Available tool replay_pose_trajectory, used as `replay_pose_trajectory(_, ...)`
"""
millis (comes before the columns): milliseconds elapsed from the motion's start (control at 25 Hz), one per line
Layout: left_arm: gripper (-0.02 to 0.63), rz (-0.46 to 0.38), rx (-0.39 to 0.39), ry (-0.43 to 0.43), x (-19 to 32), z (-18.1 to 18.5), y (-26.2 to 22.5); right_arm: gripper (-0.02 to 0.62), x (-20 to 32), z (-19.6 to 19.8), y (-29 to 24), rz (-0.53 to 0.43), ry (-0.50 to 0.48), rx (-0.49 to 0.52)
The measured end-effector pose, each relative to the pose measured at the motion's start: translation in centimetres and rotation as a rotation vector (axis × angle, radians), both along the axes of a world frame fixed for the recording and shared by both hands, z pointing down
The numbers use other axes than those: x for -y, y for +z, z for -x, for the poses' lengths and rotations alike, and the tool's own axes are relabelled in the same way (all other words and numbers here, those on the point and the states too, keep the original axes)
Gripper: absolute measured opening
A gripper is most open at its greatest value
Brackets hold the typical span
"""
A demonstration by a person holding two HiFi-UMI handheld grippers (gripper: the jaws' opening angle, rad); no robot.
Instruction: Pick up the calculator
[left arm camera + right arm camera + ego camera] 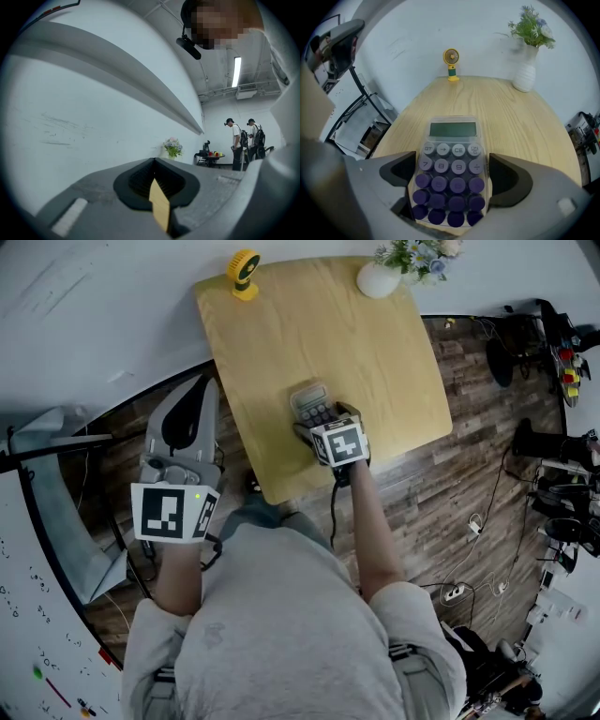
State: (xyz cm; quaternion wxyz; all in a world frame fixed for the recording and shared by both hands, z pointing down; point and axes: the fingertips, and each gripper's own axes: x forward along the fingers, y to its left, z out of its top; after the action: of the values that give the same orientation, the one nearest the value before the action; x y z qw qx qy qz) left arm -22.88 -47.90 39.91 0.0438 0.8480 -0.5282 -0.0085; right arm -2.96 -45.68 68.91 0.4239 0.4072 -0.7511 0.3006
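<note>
I see a pale wooden desk (375,362) against a white wall on a dark plank floor (469,465), and the calculator (311,405) lies flat near the desk's front edge. Beyond the calculator the desktop is bare up to a small yellow fan (245,273) and a white vase (379,279) of flowers at the far edge. My right claw (452,171) stands open around the calculator – pads beside its sides, not pressing – where I read GT, CE, ON/C, 7, 8, 9, while my left claw (157,185) hangs closed and empty off the desk, left of the calculator.
</note>
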Motion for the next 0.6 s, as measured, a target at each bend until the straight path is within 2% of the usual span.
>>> replay_pose_trajectory(320, 0.005, 0.008, -0.008, -0.007, 0.19, 0.33, 0.37, 0.508, 0.13, 0.04, 0.38, -0.010, -0.003, -0.010)
replay_pose_trajectory(600, 0.005, 0.000, -0.012, 0.009, 0.15, -0.16, 0.20, 0.493, 0.23, 0.13, 0.20, -0.022, -0.001, -0.002)
